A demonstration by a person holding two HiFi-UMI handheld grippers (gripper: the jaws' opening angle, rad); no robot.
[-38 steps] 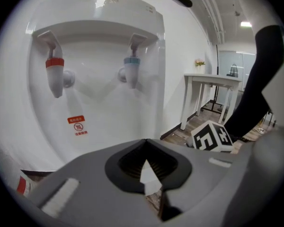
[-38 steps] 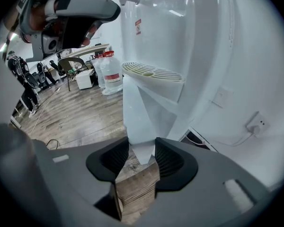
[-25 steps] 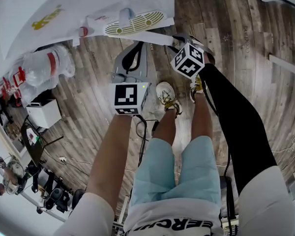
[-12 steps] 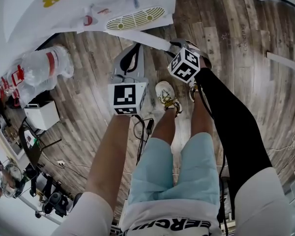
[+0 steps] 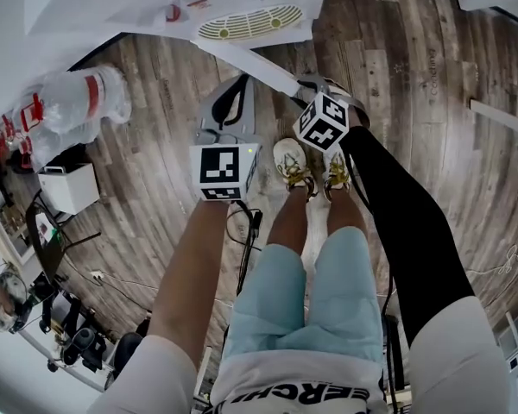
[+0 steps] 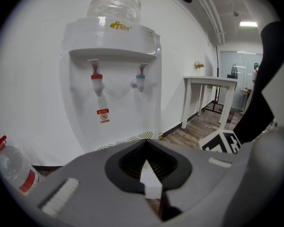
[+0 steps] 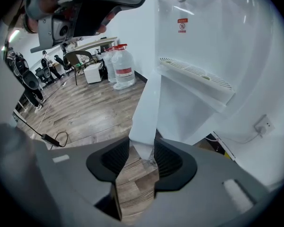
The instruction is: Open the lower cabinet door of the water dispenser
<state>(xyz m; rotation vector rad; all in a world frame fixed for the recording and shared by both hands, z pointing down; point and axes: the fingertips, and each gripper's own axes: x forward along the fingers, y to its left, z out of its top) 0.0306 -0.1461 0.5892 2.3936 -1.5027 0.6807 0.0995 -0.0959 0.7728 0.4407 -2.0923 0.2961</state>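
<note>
Shows a white dispenser (image 6: pixel 111 79) at the far side of a wood floor (image 5: pixel 155 171), against a white wall, with a bottle (image 6: pixel 114 1) upended on top, a red tap (image 6: pixel 97 82) left of a blue tap (image 6: pixel 139 79), and a slotted drip tray (image 7: pixel 194 74) below them. Shows the lower door (image 7: pixel 149 103) swung out from the dispenser toward the person, its free edge running near and right from under the drip tray. Has the right gripper (image 7: pixel 144 152) grasping that edge, jaws clamped on either face of the panel at its lower corner, pointing steeply down. Has the left gripper (image 6: pixel 149 171) just left of the right one, apart from the door, jaws clenched on nothing, aimed at the dispenser front. Places a spare bottle (image 5: pixel 78 106) on the floor left of the dispenser, and the person's shoes (image 5: pixel 293 166) just nearer than both grippers.
</note>
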